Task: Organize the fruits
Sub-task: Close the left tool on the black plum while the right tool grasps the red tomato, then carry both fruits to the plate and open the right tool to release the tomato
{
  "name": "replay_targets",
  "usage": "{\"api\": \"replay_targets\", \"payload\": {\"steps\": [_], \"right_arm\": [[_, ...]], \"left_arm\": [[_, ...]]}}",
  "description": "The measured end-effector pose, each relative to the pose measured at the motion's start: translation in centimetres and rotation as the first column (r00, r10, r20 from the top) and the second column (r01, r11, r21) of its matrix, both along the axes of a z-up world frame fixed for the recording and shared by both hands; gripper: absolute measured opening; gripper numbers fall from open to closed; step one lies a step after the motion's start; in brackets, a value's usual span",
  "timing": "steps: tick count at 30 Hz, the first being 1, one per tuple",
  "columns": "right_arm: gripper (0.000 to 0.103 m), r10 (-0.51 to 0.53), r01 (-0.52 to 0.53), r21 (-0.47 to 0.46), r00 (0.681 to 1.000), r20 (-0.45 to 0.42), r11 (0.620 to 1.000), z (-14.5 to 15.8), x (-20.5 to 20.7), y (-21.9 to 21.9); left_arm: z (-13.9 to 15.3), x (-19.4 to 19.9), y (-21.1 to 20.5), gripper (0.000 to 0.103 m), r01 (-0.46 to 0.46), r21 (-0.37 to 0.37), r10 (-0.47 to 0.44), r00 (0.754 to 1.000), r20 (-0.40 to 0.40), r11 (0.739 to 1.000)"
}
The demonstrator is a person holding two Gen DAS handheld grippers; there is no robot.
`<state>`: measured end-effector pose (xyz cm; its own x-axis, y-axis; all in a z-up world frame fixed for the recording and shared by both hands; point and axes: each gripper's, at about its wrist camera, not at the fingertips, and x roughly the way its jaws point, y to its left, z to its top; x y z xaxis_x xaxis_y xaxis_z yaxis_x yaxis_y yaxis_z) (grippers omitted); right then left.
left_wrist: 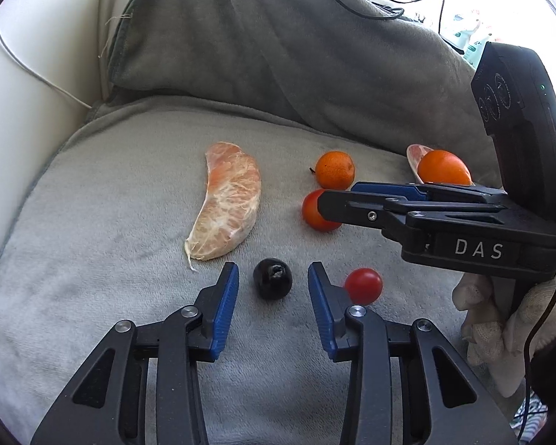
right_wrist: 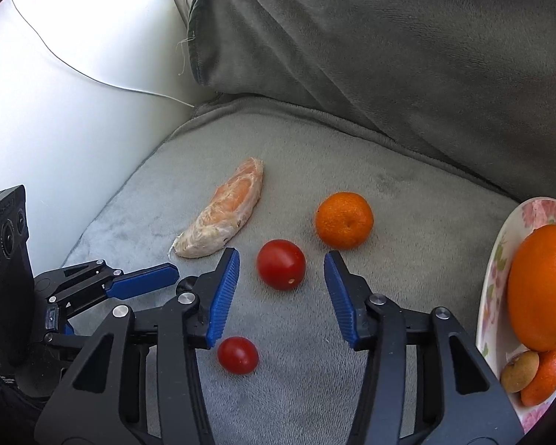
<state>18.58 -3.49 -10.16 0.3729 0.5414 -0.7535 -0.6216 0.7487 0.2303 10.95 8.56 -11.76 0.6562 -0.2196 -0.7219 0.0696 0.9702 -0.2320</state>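
Underneath both tools spreads a grey plush cushion point(left_wrist: 92, 278), with a darker grey pillow point(right_wrist: 389, 55) propped beyond the fingertips. At the far right of the right gripper point(right_wrist: 281, 270) stands a floral plate point(right_wrist: 500, 259) holding a big orange point(right_wrist: 541, 289), a smaller orange fruit point(right_wrist: 545, 378) and a small brownish fruit point(right_wrist: 519, 371). A peeled citrus segment point(left_wrist: 226, 200) lies ahead and left of the left gripper point(left_wrist: 273, 283). A mandarin point(right_wrist: 344, 220) sits just ahead of the right gripper's right fingertip. That gripper's jaws are spread wide, with a larger red tomato point(right_wrist: 281, 264) between the tips, untouched. A smaller cherry tomato point(right_wrist: 238, 355) rests nearer, beneath its left finger. The left gripper also stands apart, its fingers flanking a dark round fruit point(left_wrist: 272, 278) without contact.
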Motion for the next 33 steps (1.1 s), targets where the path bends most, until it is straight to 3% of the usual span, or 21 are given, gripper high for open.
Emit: {"api": "replay_targets", "payload": {"steps": [8,12,22,33], "right_arm": [[0.043,0.010,-0.009,-0.042,1.000,0.011,0.999,-0.8,0.6,1.1],[0.034,0.013,-0.013,-0.061,1.000,0.013,0.998,-1.3,0.7,1.5],[0.033,0.004,-0.003,-0.052,1.000,0.025,0.999,-1.3,0.4,1.6],[0.033,-0.015,0.016,-0.019,0.999,0.051,1.000,0.6,-0.3,-0.7]], "left_arm": [[-0.4,0.6,-0.1,0.030,0.001,0.001,-0.001,1.000,-0.023,1.000],[-0.5,0.7,-0.1,0.026,-0.006,0.006,0.006,1.000,-0.031,1.000],[-0.4,0.6,-0.3,0.021,-0.014,0.018,0.015,1.000,-0.023,1.000],[0.9,-0.5,0.0,0.021,-0.029,0.008,0.029,1.000,0.012,1.000]]}}
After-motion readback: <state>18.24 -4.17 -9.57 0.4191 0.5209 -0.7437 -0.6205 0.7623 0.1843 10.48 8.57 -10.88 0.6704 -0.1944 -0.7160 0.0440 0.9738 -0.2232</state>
